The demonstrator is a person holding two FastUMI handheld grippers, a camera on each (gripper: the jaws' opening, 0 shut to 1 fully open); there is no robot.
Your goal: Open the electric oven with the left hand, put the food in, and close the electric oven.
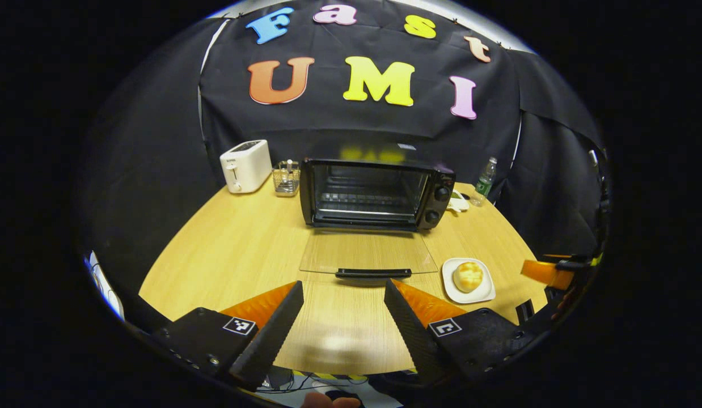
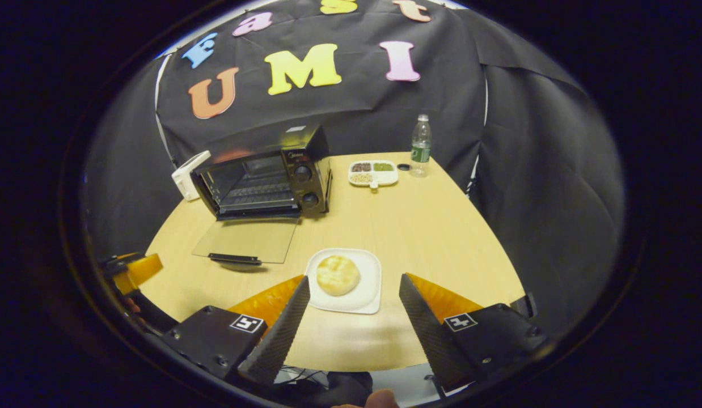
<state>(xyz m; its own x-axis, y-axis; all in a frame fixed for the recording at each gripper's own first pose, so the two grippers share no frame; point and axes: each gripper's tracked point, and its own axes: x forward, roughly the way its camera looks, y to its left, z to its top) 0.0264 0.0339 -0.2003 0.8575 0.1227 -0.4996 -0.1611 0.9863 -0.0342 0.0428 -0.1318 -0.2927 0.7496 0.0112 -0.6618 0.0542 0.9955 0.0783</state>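
Oven (image 1: 376, 192) centre frame on the counter (image 1: 237, 249), glass door (image 1: 367, 253) dropped flat, bun (image 2: 338, 275) on white plate (image 2: 367, 303) lower centre, left tool (image 1: 343, 317) wide open and empty, right tool (image 2: 354, 317) spread wide, holding nothing

Black oven (image 1: 376, 192) open, door (image 1: 367, 253) flat; bun (image 2: 338, 274) on plate (image 2: 367, 299).

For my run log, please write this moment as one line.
oven: door open, flat on table | bun: on plate, outside oven | left tongs: open, empty | right tongs: open, before plate
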